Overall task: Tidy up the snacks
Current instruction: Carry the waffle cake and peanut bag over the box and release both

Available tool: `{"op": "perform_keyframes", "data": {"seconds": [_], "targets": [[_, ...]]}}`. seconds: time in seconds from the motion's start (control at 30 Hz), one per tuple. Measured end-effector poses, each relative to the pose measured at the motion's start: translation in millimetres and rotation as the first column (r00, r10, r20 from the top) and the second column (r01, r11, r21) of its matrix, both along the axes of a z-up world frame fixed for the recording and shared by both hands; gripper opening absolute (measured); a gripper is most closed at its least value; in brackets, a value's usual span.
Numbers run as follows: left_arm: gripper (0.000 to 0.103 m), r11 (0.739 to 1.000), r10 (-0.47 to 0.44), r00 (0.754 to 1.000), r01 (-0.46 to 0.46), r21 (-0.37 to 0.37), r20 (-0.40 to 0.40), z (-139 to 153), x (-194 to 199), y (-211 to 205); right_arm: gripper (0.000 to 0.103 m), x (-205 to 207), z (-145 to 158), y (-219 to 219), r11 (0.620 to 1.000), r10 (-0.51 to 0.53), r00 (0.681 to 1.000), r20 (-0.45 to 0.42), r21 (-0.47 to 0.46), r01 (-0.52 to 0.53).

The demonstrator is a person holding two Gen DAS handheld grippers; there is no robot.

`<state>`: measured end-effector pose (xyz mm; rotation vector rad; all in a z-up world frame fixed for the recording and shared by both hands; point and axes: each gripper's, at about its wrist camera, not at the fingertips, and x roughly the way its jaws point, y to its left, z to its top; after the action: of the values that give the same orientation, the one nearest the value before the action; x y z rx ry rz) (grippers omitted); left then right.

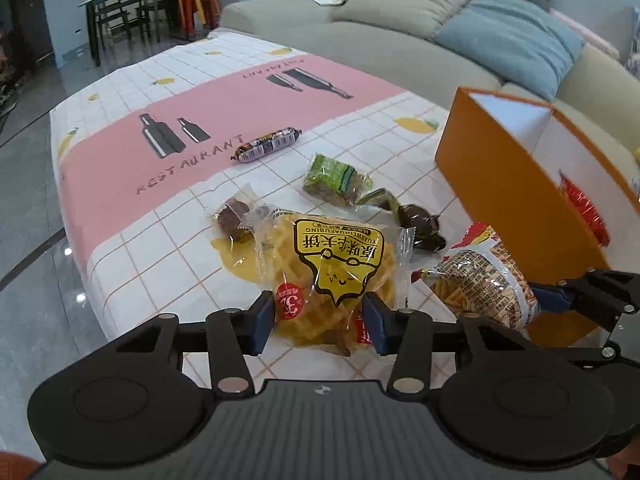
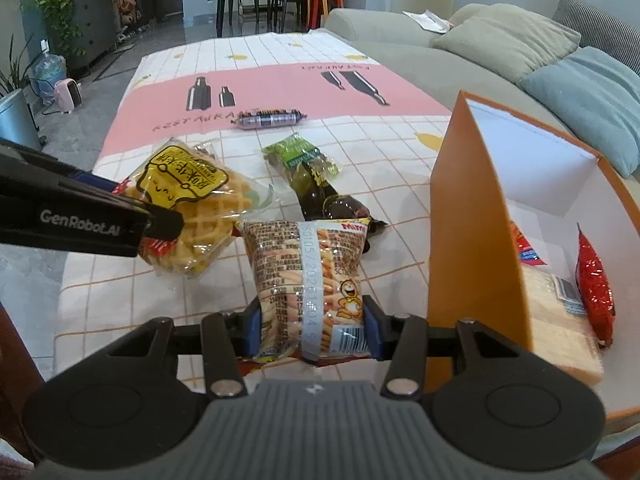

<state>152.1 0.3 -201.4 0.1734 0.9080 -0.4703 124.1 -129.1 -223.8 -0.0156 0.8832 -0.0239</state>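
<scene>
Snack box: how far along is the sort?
Done: the orange box already holds a red packet and a few other packs. In hand: left gripper shut on the waffle pack, right gripper shut on the stick-snack bag. Left on the table: sausage, green pack, dark packet, brown snack.

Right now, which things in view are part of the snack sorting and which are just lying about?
Job:
left gripper on waffle pack
right gripper on stick-snack bag
orange box
sausage
green packet

Lying about:
sofa
blue cushion
dining chairs
water jug
</scene>
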Motion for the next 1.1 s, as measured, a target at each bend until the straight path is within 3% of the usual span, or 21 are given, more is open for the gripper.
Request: {"op": "perform_keyframes", "data": {"seconds": [0.3, 0.5, 0.77, 1.1], "targets": [[0.053, 0.99, 0.074, 0.997, -0.073, -0.122, 0.007, 37, -17, 16, 0.047, -22, 40, -11, 0.999, -0.02, 0.994, 0.111, 0.045, 0.015], [0.053, 0.983, 0.035, 0.998, -0.025, -0.184, 0.052, 73, -12, -5, 0.046, -26, 71, -37, 0.996, -0.067, 0.98, 0.186, 0.07, 0.054], [0.053, 0.979, -0.087, 0.99, 0.105, -0.172, 0.112, 101, 4, -79, 0.046, -24, 97, -108, 0.985, -0.163, 0.969, 0.187, 0.086, 0.149], [0.053, 0.969, -0.226, 0.971, 0.232, -0.09, 0.075, 94, 17, -176, 0.046, 0, 92, -190, 0.979, -0.202, 0.972, 0.123, 0.025, 0.201]]}}
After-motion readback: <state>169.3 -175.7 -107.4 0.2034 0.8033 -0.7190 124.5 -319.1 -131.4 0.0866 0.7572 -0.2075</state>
